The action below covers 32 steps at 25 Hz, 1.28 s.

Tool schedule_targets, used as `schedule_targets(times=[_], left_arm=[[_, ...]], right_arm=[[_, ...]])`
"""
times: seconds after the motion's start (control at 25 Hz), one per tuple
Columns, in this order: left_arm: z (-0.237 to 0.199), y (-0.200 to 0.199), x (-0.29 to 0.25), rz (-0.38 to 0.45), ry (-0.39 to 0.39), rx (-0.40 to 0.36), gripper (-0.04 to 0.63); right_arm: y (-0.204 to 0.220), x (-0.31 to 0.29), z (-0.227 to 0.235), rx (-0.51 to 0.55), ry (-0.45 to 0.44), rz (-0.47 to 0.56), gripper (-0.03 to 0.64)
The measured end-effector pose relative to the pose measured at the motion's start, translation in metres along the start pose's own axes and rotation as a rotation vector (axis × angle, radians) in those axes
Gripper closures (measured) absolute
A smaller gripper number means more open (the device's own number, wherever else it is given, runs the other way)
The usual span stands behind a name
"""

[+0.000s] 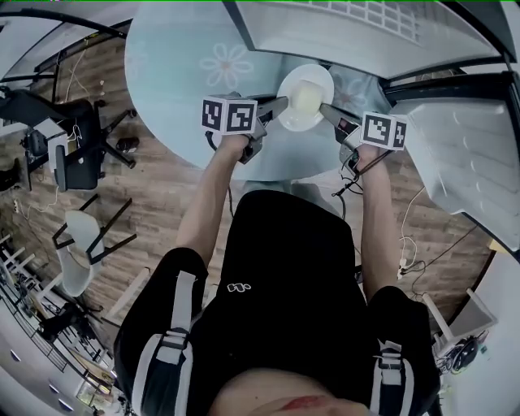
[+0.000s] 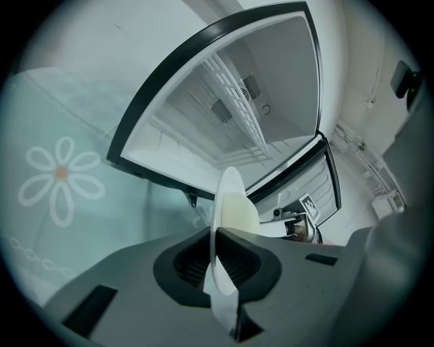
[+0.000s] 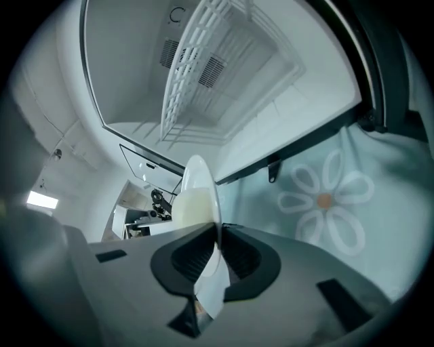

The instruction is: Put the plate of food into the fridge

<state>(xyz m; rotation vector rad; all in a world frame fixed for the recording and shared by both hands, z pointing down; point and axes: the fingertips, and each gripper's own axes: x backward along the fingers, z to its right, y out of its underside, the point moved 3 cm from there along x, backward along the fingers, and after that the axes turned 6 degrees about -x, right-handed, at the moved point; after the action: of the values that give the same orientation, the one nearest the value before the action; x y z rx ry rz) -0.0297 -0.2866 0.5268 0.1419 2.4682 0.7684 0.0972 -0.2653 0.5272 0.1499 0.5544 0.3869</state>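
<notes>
A white plate [image 1: 305,97] with a pale yellow mound of food hangs level between my two grippers, just in front of the open fridge [image 1: 341,24]. My left gripper [image 1: 280,106] is shut on the plate's left rim and my right gripper [image 1: 329,111] on its right rim. In the left gripper view the plate [image 2: 227,203] stands edge-on, its rim pinched in my left gripper [image 2: 215,261], with the fridge's white inside [image 2: 230,108] beyond. The right gripper view shows the plate [image 3: 196,190] clamped the same way in my right gripper [image 3: 217,261], facing the wire shelf [image 3: 203,68].
Under the plate lies a round pale blue surface [image 1: 179,73] printed with daisies. The fridge's white door [image 1: 467,154] stands open at the right. A black chair [image 1: 73,146] and a white chair [image 1: 77,252] stand on the wooden floor at the left, and cables [image 1: 410,244] trail at the right.
</notes>
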Motion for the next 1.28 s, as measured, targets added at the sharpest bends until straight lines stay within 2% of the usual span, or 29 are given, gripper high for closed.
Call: schedule_targets(times=[0.2, 0.4, 0.56, 0.8, 1.0, 1.28], left_arm=[[0.001, -0.016, -0.019, 0.041, -0.011, 0.009, 0.575], [-0.025, -0.052, -0.024, 0.087, -0.034, 0.031, 0.571], [-0.019, -0.067, -0.043, 0.118, -0.054, 0.044, 0.571], [-0.05, -0.1, -0.06, 0.177, -0.085, 0.09, 0.571], [-0.06, -0.115, -0.075, 0.196, -0.124, 0.081, 0.566], [-0.071, -0.123, -0.087, 0.208, -0.178, 0.028, 0.555]], right_arm=[[-0.02, 0.008, 0.009, -0.003, 0.049, 0.071, 0.577], [-0.057, -0.013, 0.006, -0.005, 0.09, 0.123, 0.574], [-0.079, -0.001, 0.015, -0.009, 0.121, 0.178, 0.571], [-0.121, -0.025, 0.026, -0.015, 0.179, 0.236, 0.569], [-0.139, -0.03, 0.036, -0.024, 0.205, 0.293, 0.568], [-0.152, -0.036, 0.045, 0.003, 0.239, 0.36, 0.568]])
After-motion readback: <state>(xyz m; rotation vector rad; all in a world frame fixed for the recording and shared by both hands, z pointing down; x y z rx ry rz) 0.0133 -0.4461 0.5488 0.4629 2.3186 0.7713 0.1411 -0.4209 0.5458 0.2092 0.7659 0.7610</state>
